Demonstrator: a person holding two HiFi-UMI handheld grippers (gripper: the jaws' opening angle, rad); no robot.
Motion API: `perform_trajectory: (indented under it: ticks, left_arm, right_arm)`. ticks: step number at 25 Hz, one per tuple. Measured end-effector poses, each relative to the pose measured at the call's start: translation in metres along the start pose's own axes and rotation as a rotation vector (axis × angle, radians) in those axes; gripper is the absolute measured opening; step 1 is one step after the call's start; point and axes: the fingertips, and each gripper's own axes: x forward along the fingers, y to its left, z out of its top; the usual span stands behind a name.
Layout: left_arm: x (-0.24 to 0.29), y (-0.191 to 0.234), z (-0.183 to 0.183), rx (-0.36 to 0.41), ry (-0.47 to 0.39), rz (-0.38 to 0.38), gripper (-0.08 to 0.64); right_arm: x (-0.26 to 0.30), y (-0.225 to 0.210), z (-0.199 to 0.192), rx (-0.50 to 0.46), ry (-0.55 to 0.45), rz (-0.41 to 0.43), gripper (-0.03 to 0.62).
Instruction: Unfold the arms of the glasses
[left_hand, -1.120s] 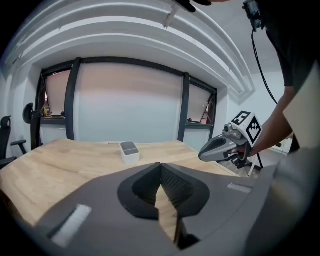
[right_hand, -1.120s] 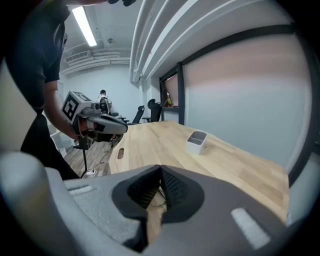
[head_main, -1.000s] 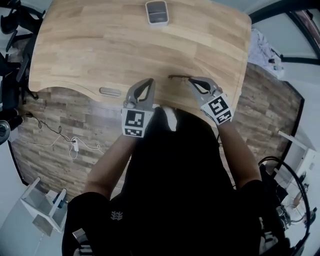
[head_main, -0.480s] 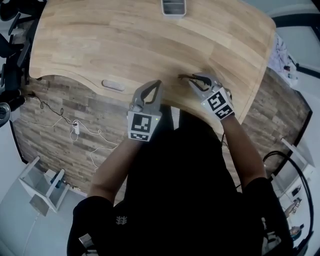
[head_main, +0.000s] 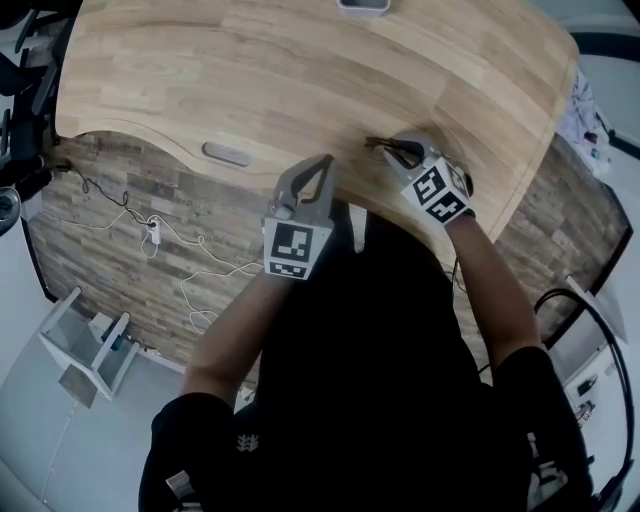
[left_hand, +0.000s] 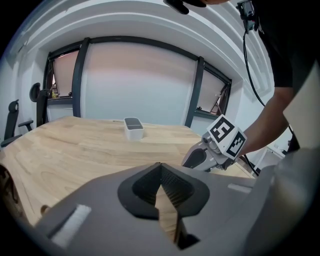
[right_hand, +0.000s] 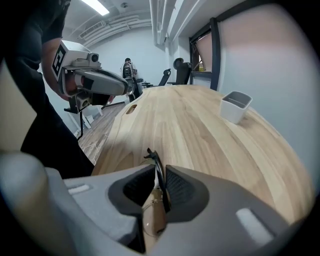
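The thin dark-framed glasses lie folded on the wooden table near its front edge. My right gripper is shut on them, with the frame pinched between its pads and one end sticking out ahead. The head view shows the glasses jutting left from the right gripper. My left gripper hovers at the table's front edge, a little left of the glasses. Its jaws are shut and hold nothing. In the left gripper view, the left gripper faces the right gripper.
A small white container stands at the table's far side, also visible as the white container. An oval grommet sits in the table's front edge at the left. Cables lie on the wood-pattern floor. Office chairs stand at the far left.
My right gripper has slid forward onto the glasses and shut on them. The left gripper stays shut near the table's edge. The head camera has tilted, shifting the table upward in view.
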Motion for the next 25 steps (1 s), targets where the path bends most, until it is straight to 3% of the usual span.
perform_trajectory:
  ticks: [4, 11, 25]
  left_arm:
    - [-0.004, 0.002, -0.007, -0.01, 0.016, 0.013, 0.008]
    - [0.006, -0.002, -0.004, 0.006, 0.02, -0.019, 0.008]
    - [0.019, -0.013, 0.003, 0.054, 0.038, -0.089, 0.008]
  right_arm:
    - [0.001, 0.004, 0.005, -0.02, 0.002, 0.001, 0.029]
    - [-0.013, 0.007, 0.015, -0.022, -0.072, -0.05, 0.028]
    - [-0.029, 0.009, 0.016, 0.035, -0.194, -0.062, 0.028]
